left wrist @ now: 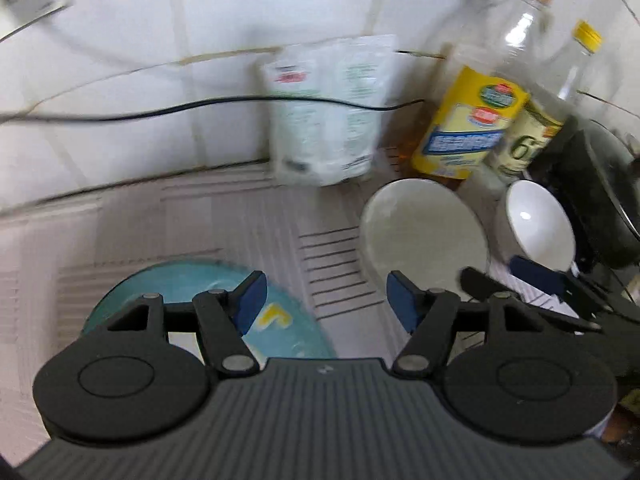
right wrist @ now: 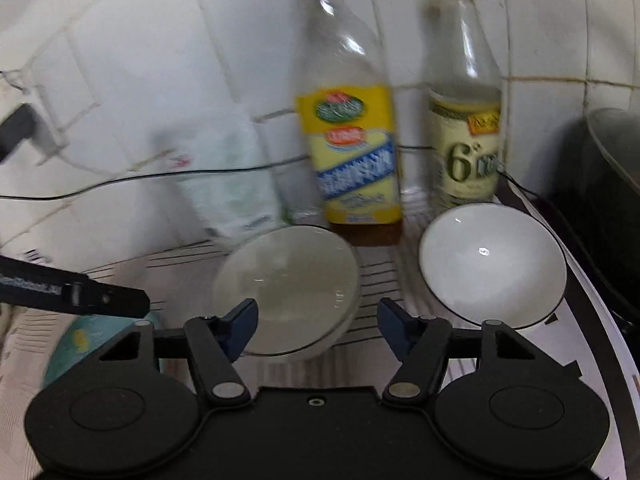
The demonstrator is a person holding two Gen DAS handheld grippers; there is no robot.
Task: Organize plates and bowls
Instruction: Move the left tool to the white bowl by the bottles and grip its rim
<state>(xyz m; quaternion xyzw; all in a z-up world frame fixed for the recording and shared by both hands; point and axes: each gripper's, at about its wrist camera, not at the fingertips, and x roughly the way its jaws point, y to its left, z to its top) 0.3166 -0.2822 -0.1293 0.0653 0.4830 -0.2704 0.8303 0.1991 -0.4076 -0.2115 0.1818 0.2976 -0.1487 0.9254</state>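
Left wrist view: left gripper [left wrist: 323,300] – jaws apart, nothing between them, over the bare ribbed white counter [left wrist: 224,220].
Blue plate [left wrist: 280,320]: near left, partly under the left finger; yellow mark on it.
Grey-white bowl [left wrist: 424,236]: just right of centre, tilted, beyond the right finger, not touched.
White bowl [left wrist: 536,224]: further right, beside a dark pot [left wrist: 592,192].
Far side: white pouch [left wrist: 328,108] against the tiled wall, a black cable across it, yellow-label bottle [left wrist: 468,120] and pale-label bottle [left wrist: 528,136] at the right.
Other tool: right gripper [left wrist: 560,296] shows at the right edge; its gape cannot be told from here.

Right wrist view: right gripper [right wrist: 317,328] – jaws apart, empty; the grey-white bowl's [right wrist: 288,280] near rim lies just past the left fingertip, no pad pressing on it.
White bowl [right wrist: 492,264]: far right, upright, well clear of the jaws.
Blue plate [right wrist: 80,340]: near left edge, under the left tool's black body.
Blur: both views smeared.

Step in hand: judged an approach – neither tool has taken a dish yet.
Next move calls for: setting one pad inside and one outside the grey-white bowl's rim, then closing squarely; the tilt could let it slip.
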